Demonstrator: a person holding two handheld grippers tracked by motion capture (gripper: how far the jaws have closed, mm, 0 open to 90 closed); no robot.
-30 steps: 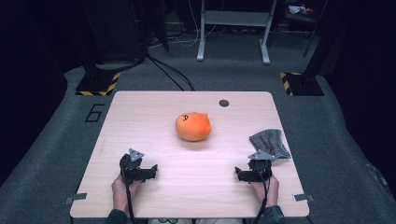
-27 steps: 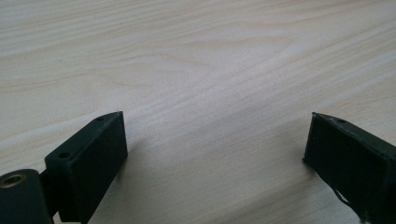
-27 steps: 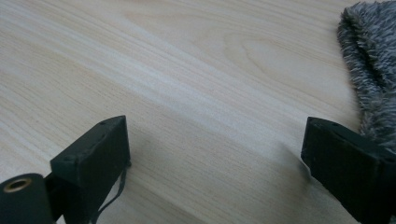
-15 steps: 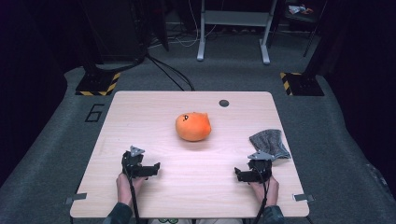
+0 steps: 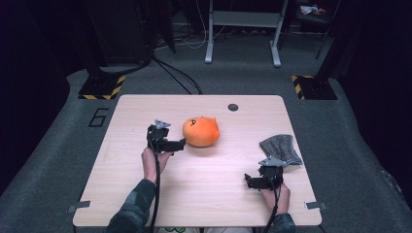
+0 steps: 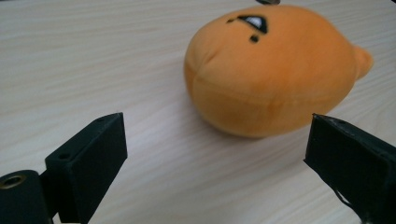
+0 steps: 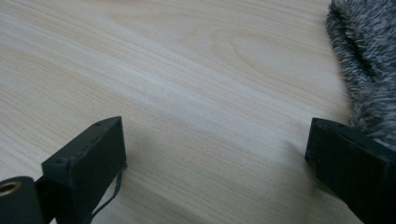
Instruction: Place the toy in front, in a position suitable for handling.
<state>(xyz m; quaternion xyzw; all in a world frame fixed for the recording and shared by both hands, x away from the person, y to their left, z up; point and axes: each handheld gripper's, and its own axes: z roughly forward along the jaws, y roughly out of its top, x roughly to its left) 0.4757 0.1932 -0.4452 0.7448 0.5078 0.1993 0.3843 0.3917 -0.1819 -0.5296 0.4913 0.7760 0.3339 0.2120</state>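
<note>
An orange plush toy (image 5: 200,131) with a small black face lies on the wooden table (image 5: 218,199), left of its middle. My left gripper (image 5: 180,143) hovers just left of it, open. In the left gripper view the plush toy (image 6: 275,70) lies a little ahead of the wide-apart jaws of my left gripper (image 6: 217,128), untouched. A grey fuzzy cloth (image 5: 281,150) lies near the right edge. My right gripper (image 5: 248,182) rests in front of it, open; its jaws have just been opening a touch wider, with only bare table between them. The cloth (image 7: 369,60) reaches the right jaw of my right gripper (image 7: 215,128).
A small dark round cap (image 5: 233,107) sits in the tabletop near the far edge. Behind the table stand a white metal frame (image 5: 243,29) and two yellow-and-black striped bases (image 5: 102,88) on the grey floor. A cable trails from each gripper toward the near edge.
My left gripper has moved away from the near left of the table, forward and up, to just beside the plush toy. The right gripper, plush and cloth have stayed put.
</note>
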